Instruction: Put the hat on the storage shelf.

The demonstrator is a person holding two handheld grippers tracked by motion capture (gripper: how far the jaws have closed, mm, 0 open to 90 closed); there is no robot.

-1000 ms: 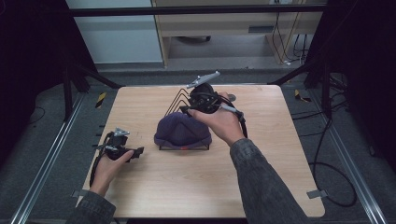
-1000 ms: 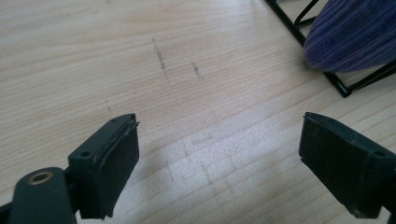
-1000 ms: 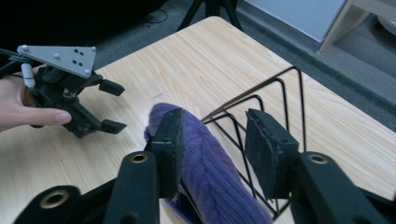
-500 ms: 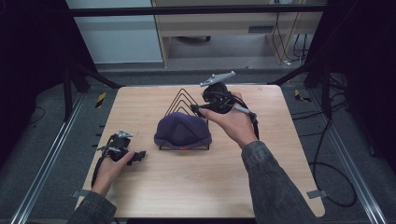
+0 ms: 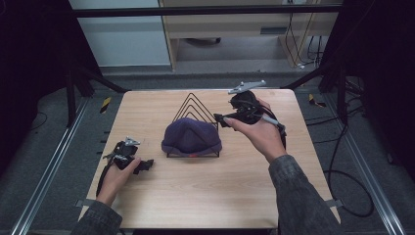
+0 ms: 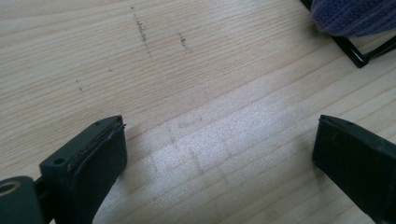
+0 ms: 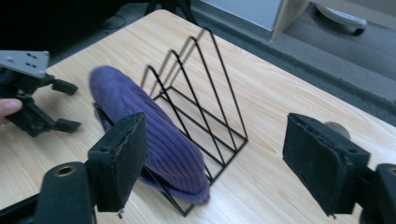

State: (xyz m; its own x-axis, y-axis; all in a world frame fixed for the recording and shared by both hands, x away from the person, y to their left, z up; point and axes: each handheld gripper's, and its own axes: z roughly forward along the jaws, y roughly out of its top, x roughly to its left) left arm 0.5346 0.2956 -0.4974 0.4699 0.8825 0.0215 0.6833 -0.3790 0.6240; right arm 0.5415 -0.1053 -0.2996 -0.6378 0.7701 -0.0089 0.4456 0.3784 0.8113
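High view: overhead, facing forward-down. Left claw camera: close on table. Right claw camera: near rack; shared with high view.

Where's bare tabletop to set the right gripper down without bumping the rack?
Free: the near strip of the wooden table between both forearms, and the right side beyond the right gripper. Crowded: centre, where the purple knit hat sits on the black wire rack; the left gripper takes the left.
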